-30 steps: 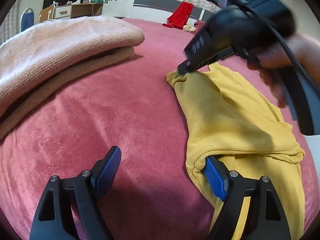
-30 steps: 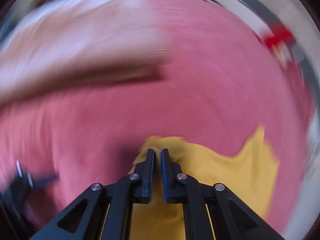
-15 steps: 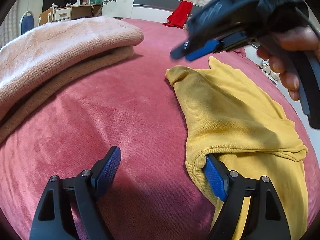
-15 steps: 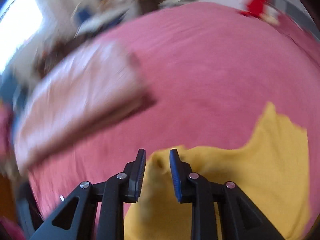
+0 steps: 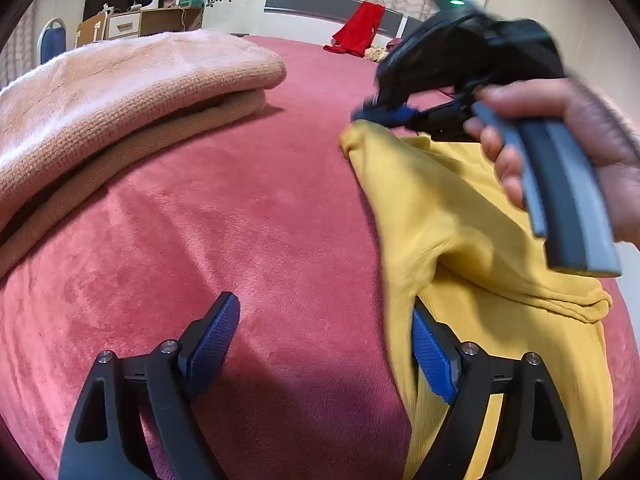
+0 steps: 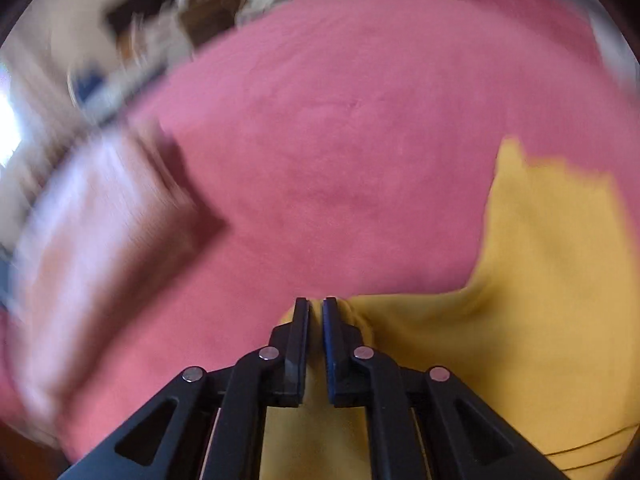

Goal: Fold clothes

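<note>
One yellow sweater [image 5: 460, 216], right of frame on pink bedspread [image 5: 248, 216]. Left claw [image 5: 324, 344] released, one pad under its hem. Right claw [image 6: 315, 308] closing at the collar corner; whether it pinches cloth, cannot tell.

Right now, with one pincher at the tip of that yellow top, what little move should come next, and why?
Probably finish pinching that corner, then lift it. The right gripper is closing at the far tip of the yellow garment, which lies loosely bunched on the red blanket; the left gripper stands open at its near edge.
</note>
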